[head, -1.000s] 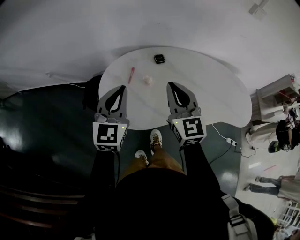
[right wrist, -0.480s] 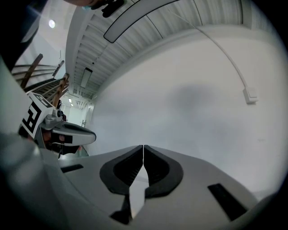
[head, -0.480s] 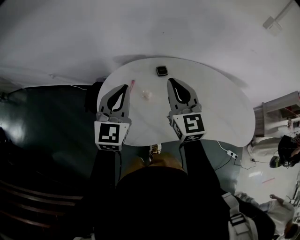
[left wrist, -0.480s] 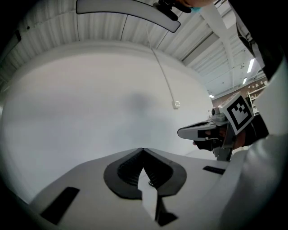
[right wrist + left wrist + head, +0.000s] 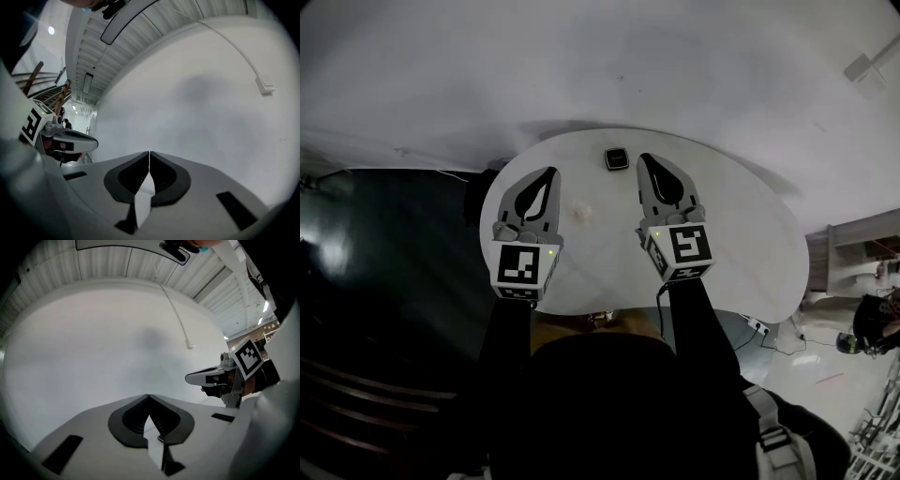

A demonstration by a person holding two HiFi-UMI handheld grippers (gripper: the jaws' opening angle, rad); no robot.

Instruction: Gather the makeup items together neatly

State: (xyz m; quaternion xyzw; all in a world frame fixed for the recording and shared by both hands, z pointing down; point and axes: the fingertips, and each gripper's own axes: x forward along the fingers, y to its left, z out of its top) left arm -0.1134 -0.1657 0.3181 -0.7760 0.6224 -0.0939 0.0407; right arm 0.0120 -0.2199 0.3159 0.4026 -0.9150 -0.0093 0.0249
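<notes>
Clock is laid on the head view, 12 = away from the person. Surface: white rounded table with a plain matt top. One lobe bulges toward 3 o'clock, and the 12 o'clock edge is near a plain white wall. The floor is dark and glossy from 7 to 10 o'clock and paler at 4 o'clock. There a white power strip lies just beside the table edge. A pale shelf unit stands at 3 o'clock, apart from the table. Both gripper views look level at the wall: a thin cable duct runs down it to a small box (ribbed ceiling panels above). Two task items show. The compact is small and square with rounded corners, a black rim and a pale centre, and lies flat near the table's 12 o'clock edge. The pale lump is small, off-white to pinkish and soft-edged, too blurred to name. It sits at 7 o'clock of the compact, apart from it. The left gripper is over the table's 10 o'clock part, with the lump near it at 5 o'clock of its tips. Its jaws are clenched tip to tip on nothing. The right gripper is at 12 o'clock, with the compact just beside its tips at 9 o'clock. Its jaws are also closed and empty. Both are carried on dark sleeves, marker cubes up.
</notes>
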